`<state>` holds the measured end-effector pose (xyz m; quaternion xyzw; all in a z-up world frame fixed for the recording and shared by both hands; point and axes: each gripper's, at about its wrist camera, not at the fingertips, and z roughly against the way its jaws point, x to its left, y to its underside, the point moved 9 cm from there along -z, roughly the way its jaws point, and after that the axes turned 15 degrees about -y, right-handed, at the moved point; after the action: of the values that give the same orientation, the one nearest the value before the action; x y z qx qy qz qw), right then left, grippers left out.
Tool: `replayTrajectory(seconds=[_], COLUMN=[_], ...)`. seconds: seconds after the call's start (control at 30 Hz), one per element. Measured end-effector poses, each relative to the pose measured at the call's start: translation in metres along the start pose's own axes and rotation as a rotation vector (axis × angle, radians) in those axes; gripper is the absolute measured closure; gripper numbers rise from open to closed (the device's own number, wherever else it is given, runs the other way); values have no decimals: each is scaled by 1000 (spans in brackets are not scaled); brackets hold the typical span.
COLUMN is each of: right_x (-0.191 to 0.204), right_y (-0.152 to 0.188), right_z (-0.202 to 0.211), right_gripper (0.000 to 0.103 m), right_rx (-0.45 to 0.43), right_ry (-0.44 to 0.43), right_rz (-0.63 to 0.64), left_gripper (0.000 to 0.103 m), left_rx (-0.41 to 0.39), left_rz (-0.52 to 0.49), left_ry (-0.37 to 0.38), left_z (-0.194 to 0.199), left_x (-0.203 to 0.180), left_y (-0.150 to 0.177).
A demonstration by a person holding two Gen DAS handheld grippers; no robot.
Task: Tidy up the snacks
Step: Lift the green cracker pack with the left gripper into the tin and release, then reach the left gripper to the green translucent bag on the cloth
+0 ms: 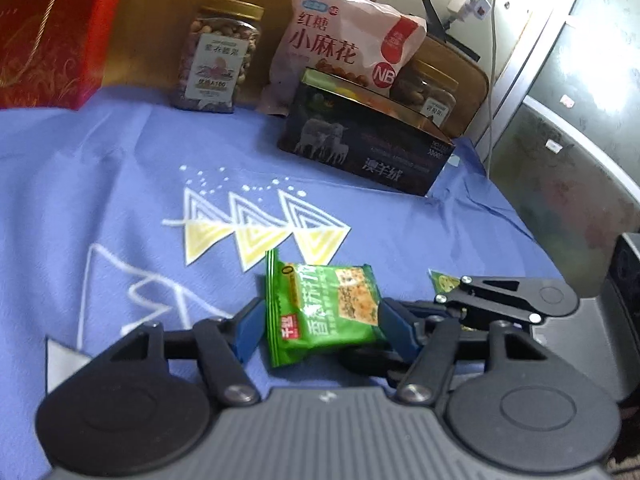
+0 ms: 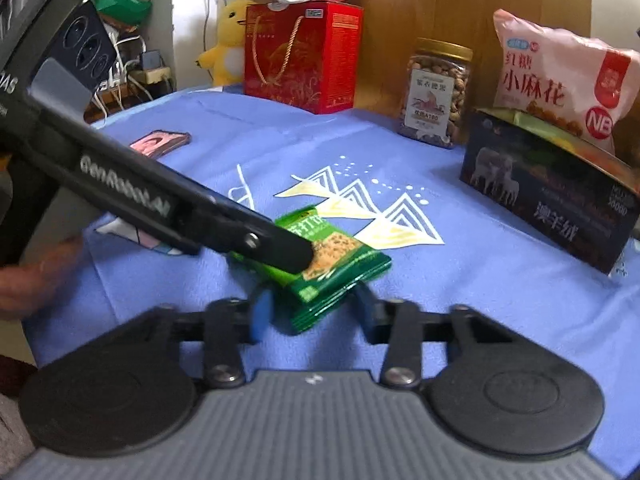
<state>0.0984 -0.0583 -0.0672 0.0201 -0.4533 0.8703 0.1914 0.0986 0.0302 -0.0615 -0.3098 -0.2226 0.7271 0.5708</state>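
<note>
A green cracker packet [image 1: 324, 312] stands on edge just above the blue cloth [image 1: 120, 180], with my left gripper [image 1: 324, 332] shut on it, a blue pad against each side. To its right my right gripper [image 1: 448, 304] comes in sideways, and a corner of a second green packet [image 1: 442, 280] shows past its fingers. In the right wrist view my right gripper [image 2: 312, 312] is shut on a dark green packet [image 2: 340, 284] low over the cloth. My left gripper [image 2: 296, 256] reaches in from the upper left and partly hides the lighter packet [image 2: 308, 224].
At the back stand a dark box with sheep on it [image 1: 368, 148], a pink snack bag [image 1: 340, 40], two nut jars [image 1: 216, 56] [image 1: 428, 88] and a red gift box [image 1: 52, 28]. A phone [image 2: 160, 142] lies at the left. The table ends at the right, beside grey cabinet doors [image 1: 560, 140].
</note>
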Motion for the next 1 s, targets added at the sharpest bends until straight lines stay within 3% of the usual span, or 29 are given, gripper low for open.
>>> replayTrajectory(seconds=[0.27, 0.57, 0.63, 0.7, 0.83, 1.0], right_x=[-40, -135, -162, -187, -225, -209], right_y=[-19, -80, -93, -97, -82, -51], right_z=[38, 65, 60, 53, 48, 93], right_gripper=[68, 68, 68, 66, 66, 67], right_rx=[-116, -231, -242, -233, -203, -324], right_ry=[92, 242, 267, 298, 366, 281], right_rz=[-50, -49, -68, -93, -181, -289], left_gripper=[41, 41, 38, 22, 24, 24], left_rx=[-54, -142, -143, -124, -78, -165], left_rz=[-68, -135, -127, -112, -94, -96], left_ry=[68, 95, 94, 86, 28, 46], left_z=[-6, -47, -68, -92, -124, -86], left_x=[-45, -103, -110, -113, -110, -99], left_y=[-51, -165, -187, -202, -204, -187])
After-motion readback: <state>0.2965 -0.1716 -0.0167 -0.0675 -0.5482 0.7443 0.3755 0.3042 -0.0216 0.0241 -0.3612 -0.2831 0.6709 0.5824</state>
